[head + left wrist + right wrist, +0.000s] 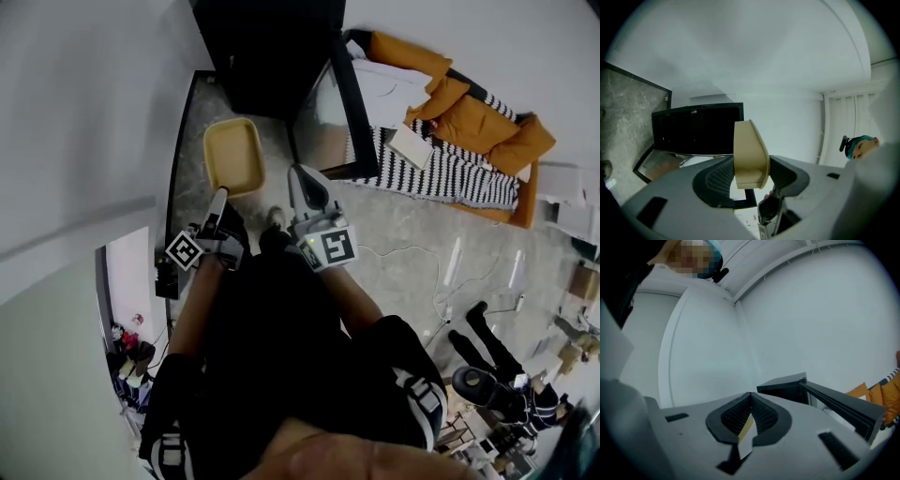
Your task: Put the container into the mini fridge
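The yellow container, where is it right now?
In the head view, the yellow container sits left of centre, pinched by the left hand-held gripper, close in front of the black mini fridge.

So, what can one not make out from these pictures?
- Inside of the mini fridge: head view, too dark, and the picture's edge cuts off its top.
- Pale sliver at the closed jaws of the right gripper: right gripper view, too small to identify.
- Most of the container: left gripper view, only one wall shows, clamped in the left gripper, whose body hides the rest.
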The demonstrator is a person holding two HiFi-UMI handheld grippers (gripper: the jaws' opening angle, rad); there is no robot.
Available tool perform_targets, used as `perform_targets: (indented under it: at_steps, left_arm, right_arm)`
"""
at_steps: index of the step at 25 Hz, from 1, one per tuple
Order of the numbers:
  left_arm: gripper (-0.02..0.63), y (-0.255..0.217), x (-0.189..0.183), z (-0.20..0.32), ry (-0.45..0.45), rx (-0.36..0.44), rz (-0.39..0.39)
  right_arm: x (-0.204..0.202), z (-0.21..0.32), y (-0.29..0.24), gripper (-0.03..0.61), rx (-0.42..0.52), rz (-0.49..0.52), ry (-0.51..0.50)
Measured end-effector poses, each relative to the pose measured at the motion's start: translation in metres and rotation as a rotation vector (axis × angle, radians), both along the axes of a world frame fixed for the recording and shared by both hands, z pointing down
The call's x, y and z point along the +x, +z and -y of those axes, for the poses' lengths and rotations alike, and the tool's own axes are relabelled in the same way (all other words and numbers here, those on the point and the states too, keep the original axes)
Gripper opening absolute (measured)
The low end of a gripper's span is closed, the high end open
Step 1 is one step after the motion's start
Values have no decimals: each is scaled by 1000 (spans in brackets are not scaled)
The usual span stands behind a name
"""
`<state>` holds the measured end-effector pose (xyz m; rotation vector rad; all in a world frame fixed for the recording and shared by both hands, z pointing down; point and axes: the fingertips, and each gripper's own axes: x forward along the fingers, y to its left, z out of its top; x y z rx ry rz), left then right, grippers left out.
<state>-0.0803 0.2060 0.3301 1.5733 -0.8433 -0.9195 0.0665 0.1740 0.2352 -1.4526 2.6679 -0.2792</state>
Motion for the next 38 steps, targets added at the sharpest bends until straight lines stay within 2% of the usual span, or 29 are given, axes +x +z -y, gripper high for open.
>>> perform_targets:
  at_steps: [10,24,31,38]
  left_arm:
    - [225,23,-17,64,88,-26,-7]
    - [225,49,-80,154,236,-61,-42]
    - [225,74,-86,185,295,-51,-7]
    - [225,106,-72,221,269,-55,7]
  right_arm:
    - [-15,46,7,0,-1,8,92]
    - [-80,137,25,0,5,-23,235]
    - [-76,171,47,0,11,-37,298]
    - [-63,208,81,0,7,-60,261]
